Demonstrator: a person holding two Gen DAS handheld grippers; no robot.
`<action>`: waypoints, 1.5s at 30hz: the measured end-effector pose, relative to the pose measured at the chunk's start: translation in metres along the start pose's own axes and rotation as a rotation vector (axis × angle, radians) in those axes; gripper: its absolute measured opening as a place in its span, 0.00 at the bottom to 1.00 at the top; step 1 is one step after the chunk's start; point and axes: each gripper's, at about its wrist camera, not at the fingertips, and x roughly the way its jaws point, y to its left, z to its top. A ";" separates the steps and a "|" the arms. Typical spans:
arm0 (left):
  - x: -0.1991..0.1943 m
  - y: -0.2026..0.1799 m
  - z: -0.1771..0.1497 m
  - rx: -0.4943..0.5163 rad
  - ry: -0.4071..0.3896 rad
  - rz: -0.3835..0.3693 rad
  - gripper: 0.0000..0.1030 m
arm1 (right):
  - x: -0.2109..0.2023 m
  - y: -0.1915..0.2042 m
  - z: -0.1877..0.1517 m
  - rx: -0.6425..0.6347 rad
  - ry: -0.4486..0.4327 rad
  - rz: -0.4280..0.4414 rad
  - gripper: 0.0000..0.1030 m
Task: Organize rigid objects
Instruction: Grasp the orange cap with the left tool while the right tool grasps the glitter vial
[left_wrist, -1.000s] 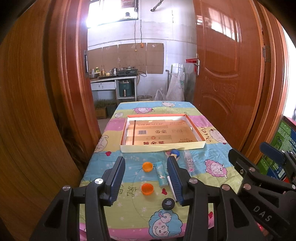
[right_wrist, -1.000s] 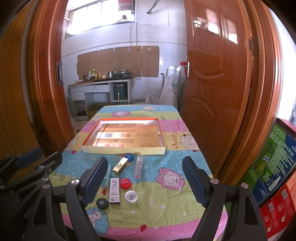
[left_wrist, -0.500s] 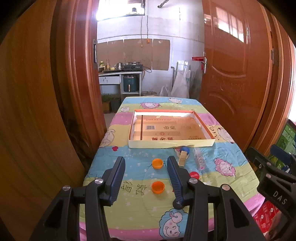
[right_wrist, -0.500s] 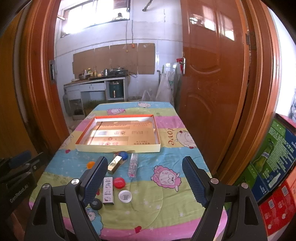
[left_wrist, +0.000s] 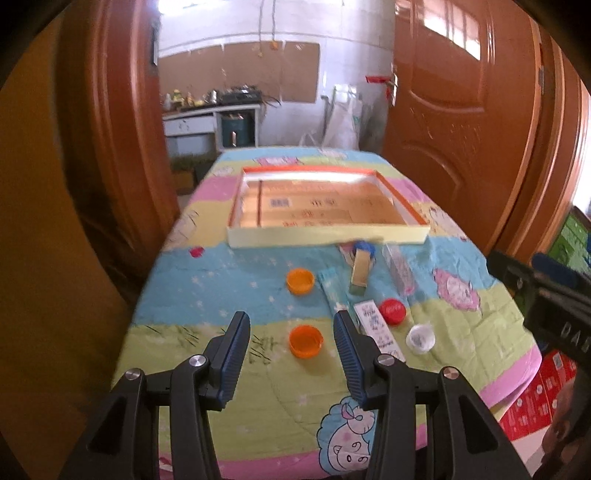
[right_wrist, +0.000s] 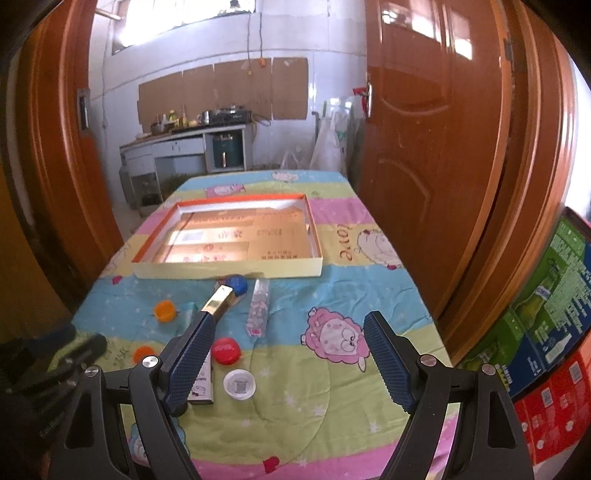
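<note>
An open shallow cardboard tray (left_wrist: 325, 236) (right_wrist: 229, 266) lies mid-table. In front of it lie small items: two orange caps (left_wrist: 305, 340) (left_wrist: 300, 281), a red cap (left_wrist: 393, 311) (right_wrist: 226, 350), a white cap (left_wrist: 419, 338) (right_wrist: 239, 383), a blue cap (left_wrist: 364, 246) (right_wrist: 237, 283), a gold box (left_wrist: 360, 272) (right_wrist: 218, 302), a white carton (left_wrist: 377, 328) (right_wrist: 203, 384), a teal tube (left_wrist: 332, 290) and a clear packet (left_wrist: 398, 269) (right_wrist: 258, 308). My left gripper (left_wrist: 291, 334) is open above the near orange cap. My right gripper (right_wrist: 290, 334) is open and empty above the cloth.
The table wears a colourful cartoon cloth (right_wrist: 343, 332). Wooden doors (left_wrist: 458, 122) (right_wrist: 436, 147) flank it on both sides. Printed cartons (right_wrist: 546, 332) stand at the right. A kitchen counter (right_wrist: 184, 144) is far behind.
Both grippers have moved forward and tilted down over the table; the items look nearer. The left view shifted right, so the red and white caps now show. Jaws stayed open.
</note>
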 end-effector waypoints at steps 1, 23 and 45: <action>0.005 0.000 -0.003 0.001 0.010 -0.010 0.46 | 0.004 -0.001 -0.001 0.000 0.008 0.001 0.81; 0.075 -0.003 -0.022 0.027 0.101 -0.015 0.29 | 0.067 -0.007 -0.007 0.023 0.135 -0.002 0.81; 0.081 0.020 0.020 -0.010 0.059 0.009 0.29 | 0.173 0.026 0.016 -0.017 0.327 0.064 0.26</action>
